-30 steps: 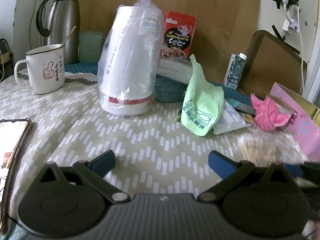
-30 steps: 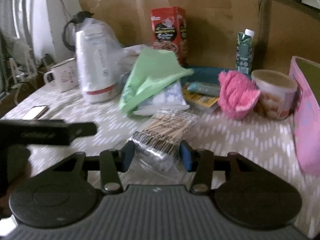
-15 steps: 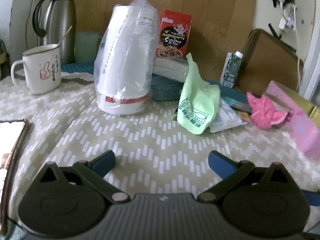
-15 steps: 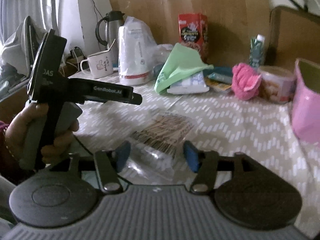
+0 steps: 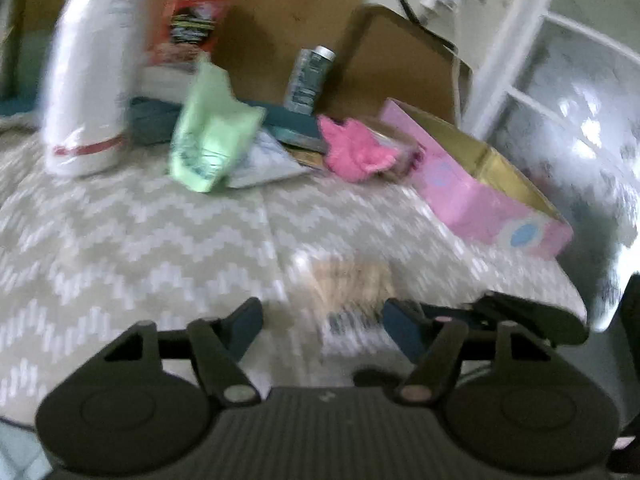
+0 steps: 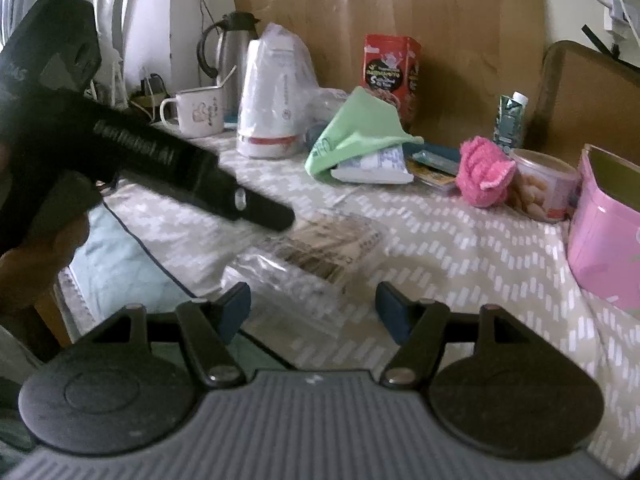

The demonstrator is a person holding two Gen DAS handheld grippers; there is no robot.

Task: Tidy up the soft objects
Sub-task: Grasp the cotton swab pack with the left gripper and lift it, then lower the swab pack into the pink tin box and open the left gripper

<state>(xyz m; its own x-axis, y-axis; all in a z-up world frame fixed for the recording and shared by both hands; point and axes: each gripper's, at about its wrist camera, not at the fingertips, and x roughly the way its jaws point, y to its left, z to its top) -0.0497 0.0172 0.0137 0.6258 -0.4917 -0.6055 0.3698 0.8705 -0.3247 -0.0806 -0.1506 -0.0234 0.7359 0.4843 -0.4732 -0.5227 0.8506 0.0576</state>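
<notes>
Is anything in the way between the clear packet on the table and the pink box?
Nothing visible blocks it. The clear packet lies flat near the table's front edge, and only bare tablecloth stretches from it to the pink box on the right. The pink fluffy cloth and the snack tub sit farther back, off that path.

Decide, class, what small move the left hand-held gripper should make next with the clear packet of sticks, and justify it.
Probably ease the left hand-held gripper forward and close it on the clear packet of sticks. Its jaws have just been closing yet still stand apart, the packet lying on the tablecloth just ahead. The right hand-held gripper stands open behind the packet.
</notes>
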